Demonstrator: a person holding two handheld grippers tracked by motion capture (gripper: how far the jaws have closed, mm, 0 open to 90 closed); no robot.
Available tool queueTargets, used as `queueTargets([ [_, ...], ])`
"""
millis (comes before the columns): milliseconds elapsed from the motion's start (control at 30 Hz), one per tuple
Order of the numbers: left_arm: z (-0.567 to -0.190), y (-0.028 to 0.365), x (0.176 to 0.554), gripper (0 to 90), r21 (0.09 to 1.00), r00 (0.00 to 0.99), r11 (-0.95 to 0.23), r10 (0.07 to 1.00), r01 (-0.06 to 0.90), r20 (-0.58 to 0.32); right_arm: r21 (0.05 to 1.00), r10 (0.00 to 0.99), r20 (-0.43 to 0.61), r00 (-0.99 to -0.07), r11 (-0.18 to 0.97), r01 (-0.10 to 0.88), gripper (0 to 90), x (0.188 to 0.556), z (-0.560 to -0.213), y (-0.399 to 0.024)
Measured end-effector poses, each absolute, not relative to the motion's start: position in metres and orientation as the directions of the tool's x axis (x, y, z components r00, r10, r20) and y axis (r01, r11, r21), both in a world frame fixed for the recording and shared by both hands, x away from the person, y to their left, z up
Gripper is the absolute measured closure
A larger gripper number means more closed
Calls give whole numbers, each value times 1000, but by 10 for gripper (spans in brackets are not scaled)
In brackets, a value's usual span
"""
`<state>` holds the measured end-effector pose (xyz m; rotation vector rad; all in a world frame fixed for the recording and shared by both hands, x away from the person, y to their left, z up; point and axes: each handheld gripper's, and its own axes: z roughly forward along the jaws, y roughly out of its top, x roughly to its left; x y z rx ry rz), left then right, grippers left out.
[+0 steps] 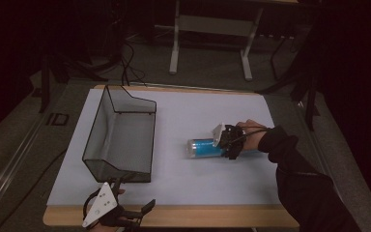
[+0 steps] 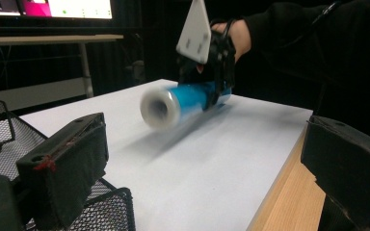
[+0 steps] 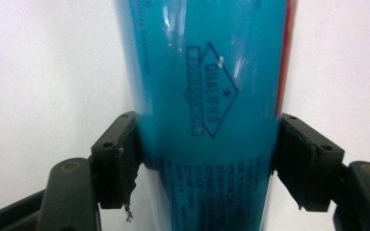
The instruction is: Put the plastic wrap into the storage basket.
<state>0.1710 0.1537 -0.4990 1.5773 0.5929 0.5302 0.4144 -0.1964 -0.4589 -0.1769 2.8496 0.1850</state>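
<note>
In the high view the right hand-held gripper (image 1: 225,141) clamps the blue roll (image 1: 204,147) lying near the counter's (image 1: 212,188) right edge. The left hand-held gripper (image 1: 125,212) hovers open at the near edge beside the wire basket (image 1: 121,137). In the right gripper view, pads (image 3: 118,159) press the roll's sides

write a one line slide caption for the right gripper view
Right gripper shut on a blue roll of film, its black pads pressing both sides above the white table.

The high view looks down from the near side over the whole table (image 1: 183,188). Each gripper view sits low and close; both share the blue roll (image 2: 183,98).
</note>
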Motion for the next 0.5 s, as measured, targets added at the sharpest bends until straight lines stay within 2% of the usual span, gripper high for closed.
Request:
queueTargets([
  [133,-499,153,171,33,996,756,-61,655,62,-7,227,-9,-256,-967,971,-69,316,417,-438,-208],
  [367,-498,154,171,33,997,755,-57,655,58,-6,357,123,-182,-976,933,51,319,422,-419,-219],
  [500,-498,153,172,34,997,756,-59,654,58,-5,434,240,-204,-949,891,132,320,427,-418,-224],
])
